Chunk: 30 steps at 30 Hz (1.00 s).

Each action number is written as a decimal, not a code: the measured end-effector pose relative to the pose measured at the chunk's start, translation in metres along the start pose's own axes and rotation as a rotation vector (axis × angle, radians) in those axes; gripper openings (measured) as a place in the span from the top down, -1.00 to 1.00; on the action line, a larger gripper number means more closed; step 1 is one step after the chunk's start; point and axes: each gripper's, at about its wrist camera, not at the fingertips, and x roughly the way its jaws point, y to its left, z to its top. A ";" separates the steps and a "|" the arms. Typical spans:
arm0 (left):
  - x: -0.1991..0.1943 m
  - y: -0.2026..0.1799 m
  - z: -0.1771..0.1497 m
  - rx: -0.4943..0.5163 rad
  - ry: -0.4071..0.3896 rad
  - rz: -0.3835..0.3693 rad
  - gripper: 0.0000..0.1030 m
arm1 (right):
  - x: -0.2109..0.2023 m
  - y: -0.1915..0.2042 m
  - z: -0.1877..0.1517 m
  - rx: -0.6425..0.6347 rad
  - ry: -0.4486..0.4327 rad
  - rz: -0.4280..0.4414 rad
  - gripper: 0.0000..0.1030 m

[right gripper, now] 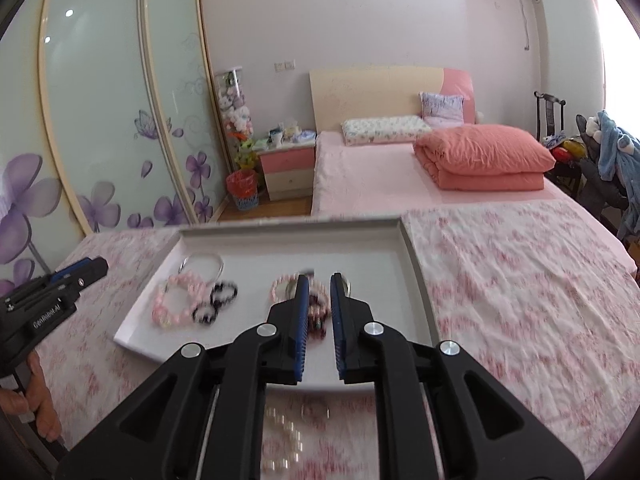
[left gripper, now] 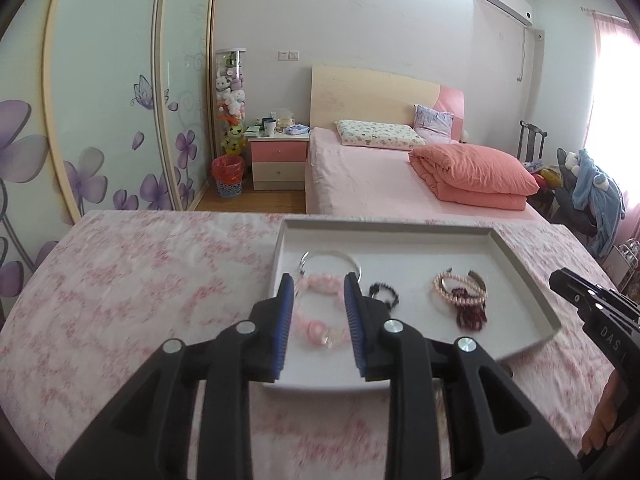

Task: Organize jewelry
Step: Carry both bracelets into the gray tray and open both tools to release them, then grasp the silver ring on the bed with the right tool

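Left hand-held gripper [left gripper: 318, 280] is up over the near-left part of the grey tray [left gripper: 520, 264], jaws spread wide, nothing between them. Framed in that gap lies the pink bead bracelet [left gripper: 316, 328], flat on the tray floor. Behind it sits a silver bangle [left gripper: 332, 258], and just to its right a small black bead bracelet [left gripper: 386, 294]. Further right in the tray there's a cluster: a pearl bracelet [left gripper: 456, 294] lying against a dark red bead bracelet [left gripper: 472, 312].

Over to the right hand-held gripper [right gripper: 320, 278], and it's poised above that same right-hand cluster, jaws parted by a narrower gap, gripping nothing. The tray rests on a surface covered with a pink floral cloth [right gripper: 520, 280]. Near the bottom of the right wrist view, on the cloth in front of the tray, lies a string of white pearls [right gripper: 282, 428] beside a small ring-shaped piece [right gripper: 315, 410], both blurred.
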 end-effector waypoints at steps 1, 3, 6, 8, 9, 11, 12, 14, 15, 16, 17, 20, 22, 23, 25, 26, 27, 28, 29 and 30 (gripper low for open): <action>-0.003 0.003 -0.004 0.000 0.002 0.002 0.42 | -0.001 -0.001 -0.004 -0.002 0.015 0.003 0.76; -0.010 0.009 -0.013 -0.002 0.012 0.006 0.39 | -0.002 -0.002 -0.014 -0.010 0.053 0.010 0.76; -0.016 0.016 -0.024 -0.007 0.030 0.010 0.37 | -0.001 -0.003 -0.030 -0.025 0.109 0.010 0.76; -0.019 0.020 -0.029 -0.013 0.038 0.014 0.35 | 0.002 -0.005 -0.040 -0.025 0.145 0.004 0.76; -0.021 0.021 -0.032 -0.015 0.044 0.014 0.35 | 0.005 -0.007 -0.044 -0.018 0.169 0.004 0.76; -0.023 0.023 -0.036 -0.016 0.050 0.013 0.34 | 0.007 -0.010 -0.050 -0.005 0.200 0.003 0.76; -0.025 0.024 -0.039 -0.015 0.053 0.013 0.34 | 0.010 -0.011 -0.052 -0.001 0.215 0.004 0.76; -0.027 0.025 -0.042 -0.014 0.055 0.013 0.31 | 0.013 -0.011 -0.056 0.003 0.237 0.008 0.76; -0.028 0.025 -0.043 -0.013 0.055 0.013 0.28 | 0.016 -0.010 -0.057 0.002 0.253 0.009 0.70; -0.029 0.025 -0.043 -0.012 0.054 0.014 0.27 | 0.017 -0.010 -0.058 0.001 0.260 0.009 0.56; -0.029 0.025 -0.044 -0.011 0.054 0.014 0.26 | 0.019 -0.009 -0.059 -0.003 0.266 0.008 0.48; -0.030 0.026 -0.045 -0.008 0.054 0.017 0.25 | 0.020 -0.005 -0.061 -0.023 0.271 -0.002 0.39; -0.030 0.026 -0.046 -0.008 0.058 0.019 0.24 | 0.022 -0.004 -0.062 -0.036 0.278 -0.010 0.39; -0.029 0.027 -0.046 -0.009 0.060 0.019 0.24 | 0.024 -0.003 -0.062 -0.040 0.283 -0.010 0.39; -0.028 0.027 -0.047 -0.011 0.065 0.018 0.23 | 0.027 0.000 -0.063 -0.052 0.292 -0.012 0.39; -0.027 0.027 -0.048 -0.012 0.068 0.017 0.23 | 0.029 0.002 -0.062 -0.060 0.298 -0.018 0.39; -0.027 0.027 -0.048 -0.012 0.070 0.017 0.23 | 0.030 0.003 -0.062 -0.068 0.297 -0.024 0.39; -0.026 0.027 -0.049 -0.012 0.072 0.016 0.22 | 0.032 0.005 -0.061 -0.076 0.298 -0.026 0.39; -0.026 0.027 -0.049 -0.012 0.073 0.015 0.21 | 0.033 0.006 -0.060 -0.078 0.299 -0.026 0.39; -0.026 0.027 -0.050 -0.012 0.074 0.013 0.20 | 0.034 0.007 -0.059 -0.078 0.300 -0.026 0.39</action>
